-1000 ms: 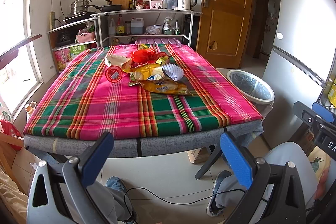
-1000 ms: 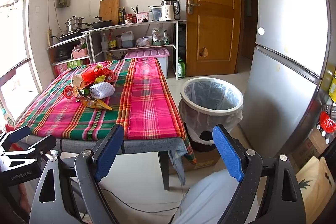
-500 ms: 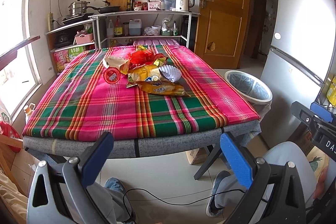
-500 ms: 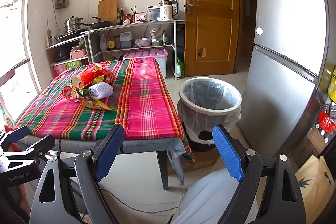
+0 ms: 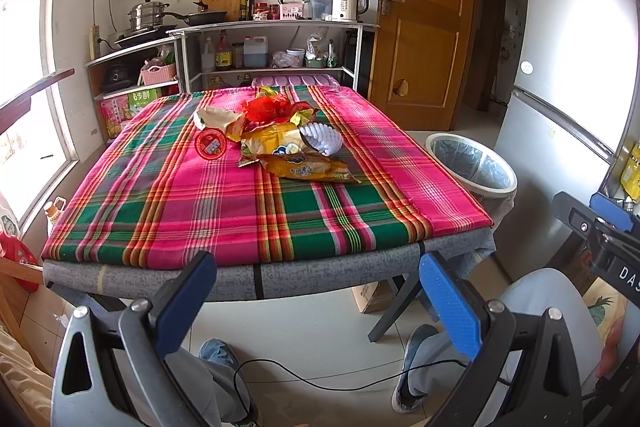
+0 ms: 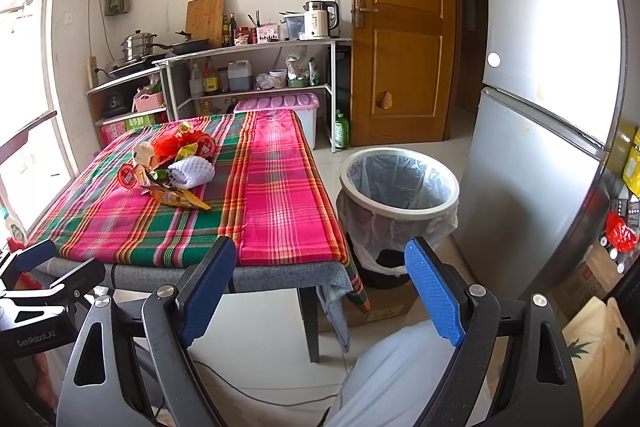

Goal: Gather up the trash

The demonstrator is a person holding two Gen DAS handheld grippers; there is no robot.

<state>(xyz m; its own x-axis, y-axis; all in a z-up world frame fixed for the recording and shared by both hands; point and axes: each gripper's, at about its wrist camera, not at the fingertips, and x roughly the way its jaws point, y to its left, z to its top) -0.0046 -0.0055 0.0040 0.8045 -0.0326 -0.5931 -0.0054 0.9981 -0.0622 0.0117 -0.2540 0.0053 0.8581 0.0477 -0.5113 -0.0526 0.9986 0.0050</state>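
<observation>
A pile of trash lies on the plaid tablecloth (image 5: 224, 211): a yellow snack bag (image 5: 308, 167), white foam netting (image 5: 322, 139), a red round lid (image 5: 210, 144), red wrappers (image 5: 266, 108) and crumpled paper (image 5: 214, 117). The pile also shows in the right wrist view, with the snack bag (image 6: 176, 195) and the netting (image 6: 192, 171). A white bin (image 6: 400, 187) lined with a clear bag stands on the floor right of the table; it shows in the left wrist view (image 5: 472, 167) too. My left gripper (image 5: 316, 295) and my right gripper (image 6: 320, 287) are both open and empty, held below the table's near edge.
A silver fridge (image 6: 540, 107) stands right of the bin. A wooden door (image 6: 400, 47) and kitchen shelves (image 6: 248, 67) line the far wall. A cardboard box (image 5: 370, 297) sits under the table. A cable (image 5: 320, 379) lies on the tiled floor by the person's legs.
Both views have shifted slightly; the table and bin sit a little differently in frame. Both grippers stay open and empty. The trash has not moved.
</observation>
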